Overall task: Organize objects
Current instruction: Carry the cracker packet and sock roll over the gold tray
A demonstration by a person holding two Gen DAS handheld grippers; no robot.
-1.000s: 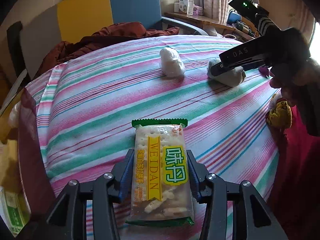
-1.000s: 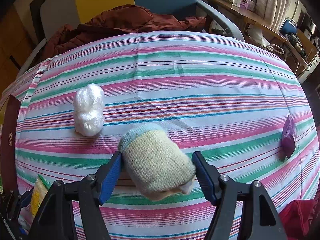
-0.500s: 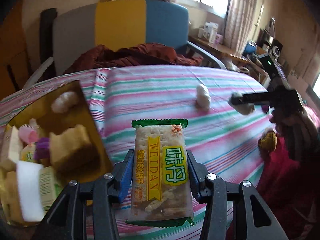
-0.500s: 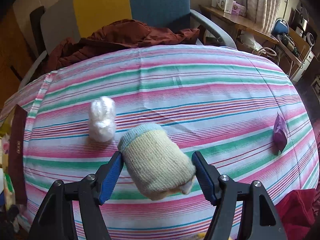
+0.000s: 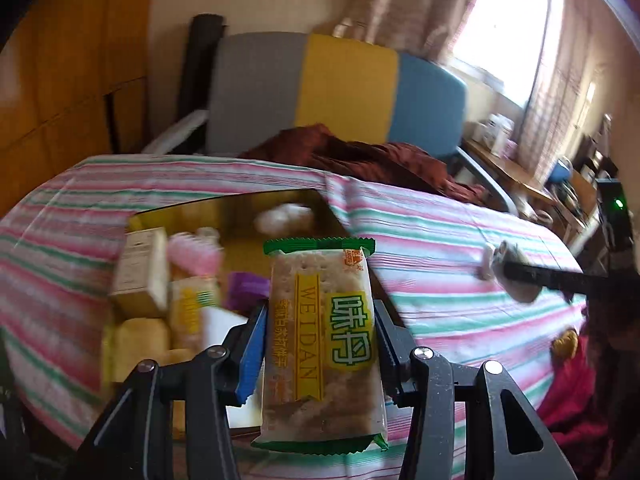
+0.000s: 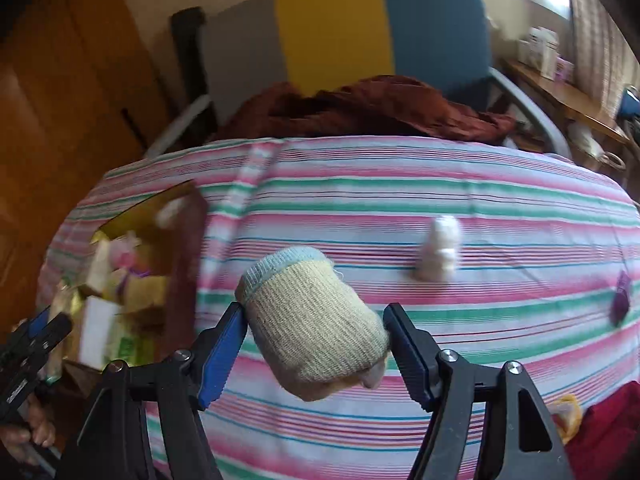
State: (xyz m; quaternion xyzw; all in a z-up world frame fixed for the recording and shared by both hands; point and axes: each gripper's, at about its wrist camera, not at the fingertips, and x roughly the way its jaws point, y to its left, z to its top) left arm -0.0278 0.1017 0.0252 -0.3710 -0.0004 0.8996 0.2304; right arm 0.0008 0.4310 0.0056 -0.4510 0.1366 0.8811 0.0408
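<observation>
Both claws loaded: cracker pack (image 5: 320,344) left; sock (image 6: 312,324) right

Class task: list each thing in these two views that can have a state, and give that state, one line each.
Left hand-held gripper: shut on the green-edged cracker packet, held clear of the bed.
Right hand-held gripper: shut on the rolled beige knit sock.
Gold-lined cardboard box: open, partly filled.
White crumpled plastic bag: loose on the striped bedsheet.
Small purple packet: loose on the sheet.
</observation>
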